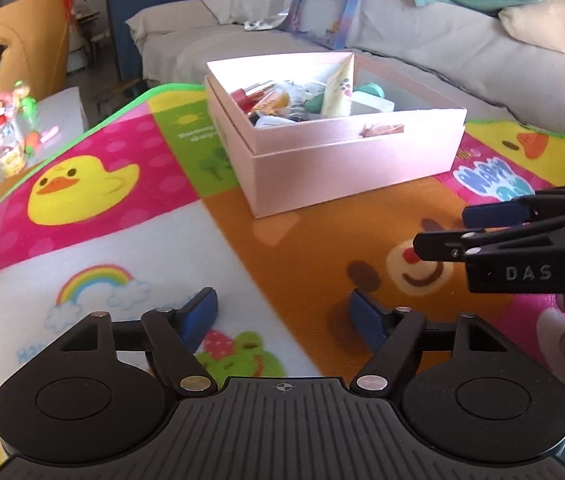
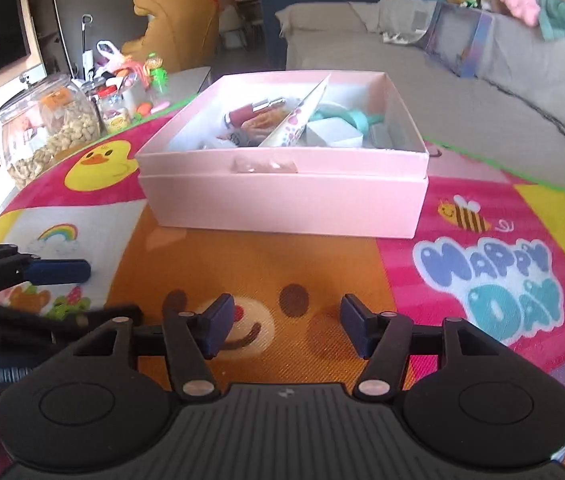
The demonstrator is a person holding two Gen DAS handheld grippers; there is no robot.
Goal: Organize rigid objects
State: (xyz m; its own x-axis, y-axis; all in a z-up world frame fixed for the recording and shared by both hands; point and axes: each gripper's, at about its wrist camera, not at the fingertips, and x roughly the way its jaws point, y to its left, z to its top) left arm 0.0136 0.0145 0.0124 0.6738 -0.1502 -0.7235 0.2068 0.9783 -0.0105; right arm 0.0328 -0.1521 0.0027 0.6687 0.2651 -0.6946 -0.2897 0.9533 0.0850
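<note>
A pink box [image 1: 346, 160] stands on the colourful play mat [image 1: 94, 240], with a slanted card divider [image 1: 340, 92] and several small items inside: a red tube [image 2: 242, 114], a teal object [image 2: 346, 114], a white block [image 2: 332, 134]. The box also shows in the right wrist view [image 2: 282, 204]. My left gripper [image 1: 284, 318] is open and empty above the mat, short of the box. My right gripper [image 2: 286, 328] is open and empty, also short of the box. The right gripper appears from the side in the left view [image 1: 454, 232]; the left gripper's blue fingertip [image 2: 62, 272] shows at the left of the right view.
A grey sofa [image 1: 422, 56] with a purple box [image 1: 322, 16] and soft toys runs behind the mat. A jar of nuts [image 2: 50, 128], bottles and small toys [image 2: 134, 92] stand on a low table at the left. A yellow chair [image 1: 26, 40] is beyond.
</note>
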